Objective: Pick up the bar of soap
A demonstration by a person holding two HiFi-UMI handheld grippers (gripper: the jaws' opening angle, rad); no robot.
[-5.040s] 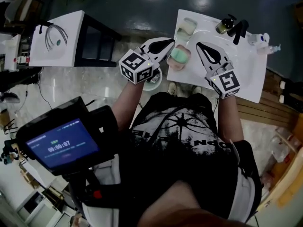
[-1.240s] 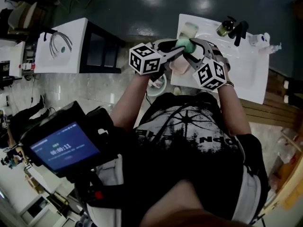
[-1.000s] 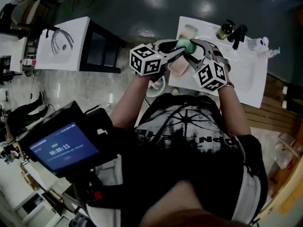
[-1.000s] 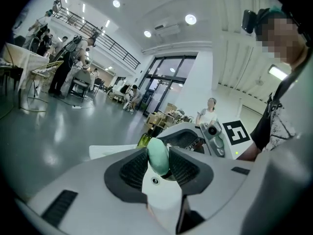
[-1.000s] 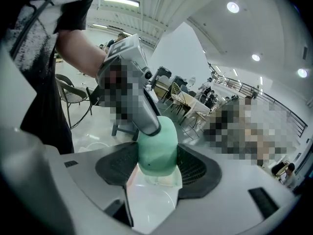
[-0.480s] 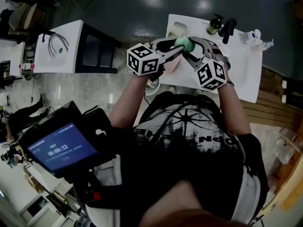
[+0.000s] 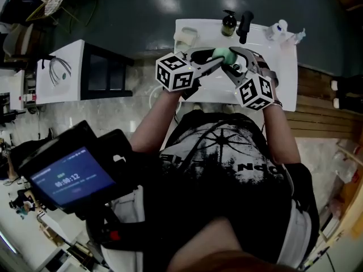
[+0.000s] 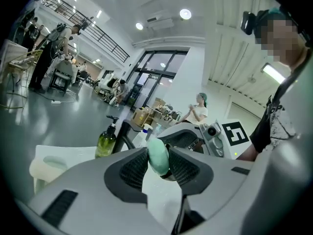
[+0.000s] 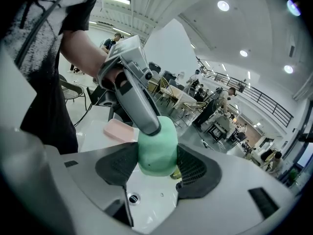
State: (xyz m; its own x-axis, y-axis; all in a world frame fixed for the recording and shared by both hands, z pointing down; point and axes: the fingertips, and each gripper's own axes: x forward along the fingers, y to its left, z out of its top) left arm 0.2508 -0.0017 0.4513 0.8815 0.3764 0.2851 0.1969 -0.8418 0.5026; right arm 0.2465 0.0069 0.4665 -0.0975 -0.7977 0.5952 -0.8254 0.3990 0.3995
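Soap bar (image 7: 222, 54): pale green, rounded; lifted clear of the washbasin (image 7: 283, 78), upper middle of the head view, caught between both tools
Left gripper (image 8: 159, 161): clenched on the soap bar across its thin way; ribbed pads sit on the two broad faces
Right gripper (image 9: 157, 163): clenched on the same bar across its wider way; one jaw of the other tool lies against the bar's top in this view
Handling: we judge it light, firm and slick; a hard squeeze could squirt it out; the rounded edges give little purchase
Where to hold: we favour the flat broad faces, pads centred, pressure modest
Soap dish (image 9: 117, 130): pink, shallow, centre left of the right gripper view; nothing shows in it
Cream tub (image 8: 48, 166): lower left of the left gripper view; contents we cannot tell
Pump bottle (image 8: 105, 143): olive-green liquid inside; stands just beside the black tap (image 7: 244, 25)
Basin bowl: white, drain hole showing below the bar in the right gripper view
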